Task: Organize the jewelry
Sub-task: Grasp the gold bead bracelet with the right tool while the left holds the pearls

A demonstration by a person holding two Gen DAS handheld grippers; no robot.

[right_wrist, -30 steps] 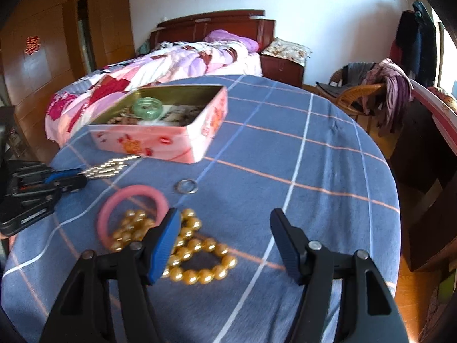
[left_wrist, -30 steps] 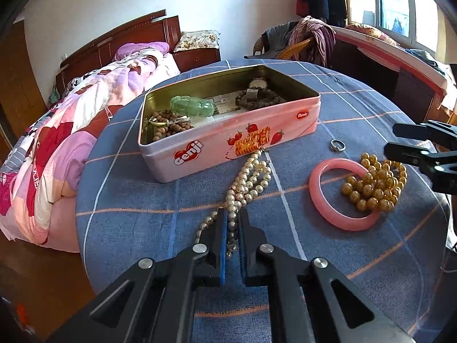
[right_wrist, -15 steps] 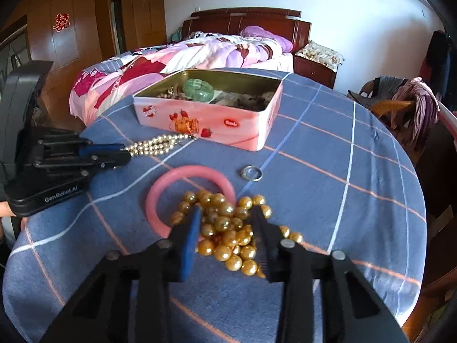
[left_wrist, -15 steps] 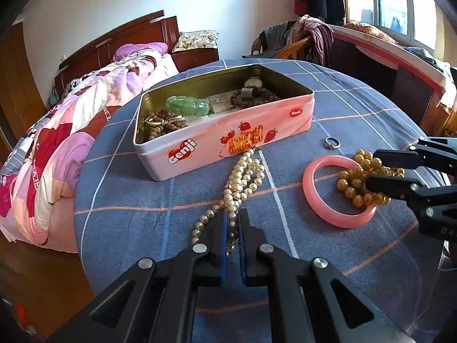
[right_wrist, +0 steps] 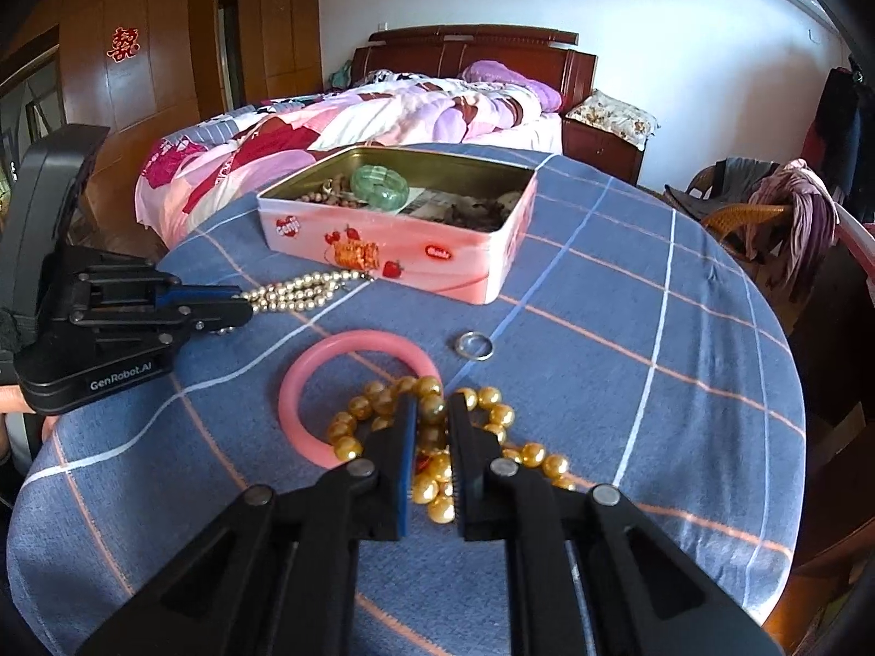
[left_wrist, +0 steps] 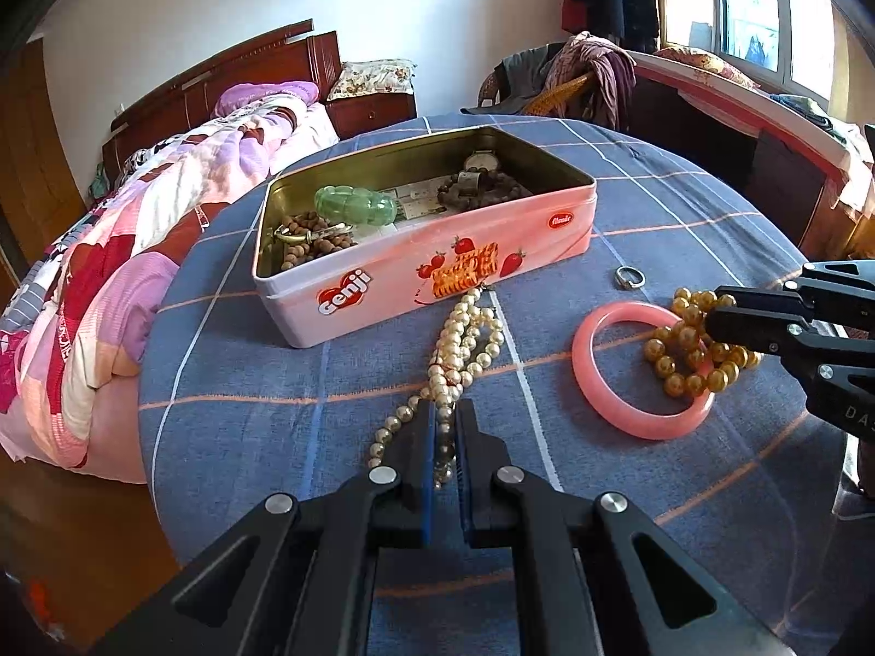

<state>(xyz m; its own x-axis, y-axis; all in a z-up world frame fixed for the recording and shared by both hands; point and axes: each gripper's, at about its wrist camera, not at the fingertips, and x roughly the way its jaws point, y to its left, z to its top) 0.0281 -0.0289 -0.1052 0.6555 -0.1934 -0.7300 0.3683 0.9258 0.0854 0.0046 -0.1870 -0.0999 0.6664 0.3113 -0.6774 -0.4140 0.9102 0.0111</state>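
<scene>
Closing since a second ago, right gripper (right_wrist: 432, 426) now pinches gold beads (right_wrist: 437, 484); left gripper (left_wrist: 444, 423) stays clamped on pearl necklace (left_wrist: 465, 339). Both ready for tin (left_wrist: 415, 273).

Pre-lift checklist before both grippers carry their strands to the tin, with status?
1. Left gripper shut on the pearl necklace: ok, fingers pinch the strand's near end.
2. Right gripper shut on the gold bead strand: ok, beads sit between the fingers.
3. Gold beads free of the pink bangle: not ok, the strand lies across the bangle and may drag it.
4. Tin open: ok, no lid on it.
5. Room in the tin: cannot tell; a green bracelet and brown beads already lie inside.
6. Silver ring apart from both strands: ok.
</scene>
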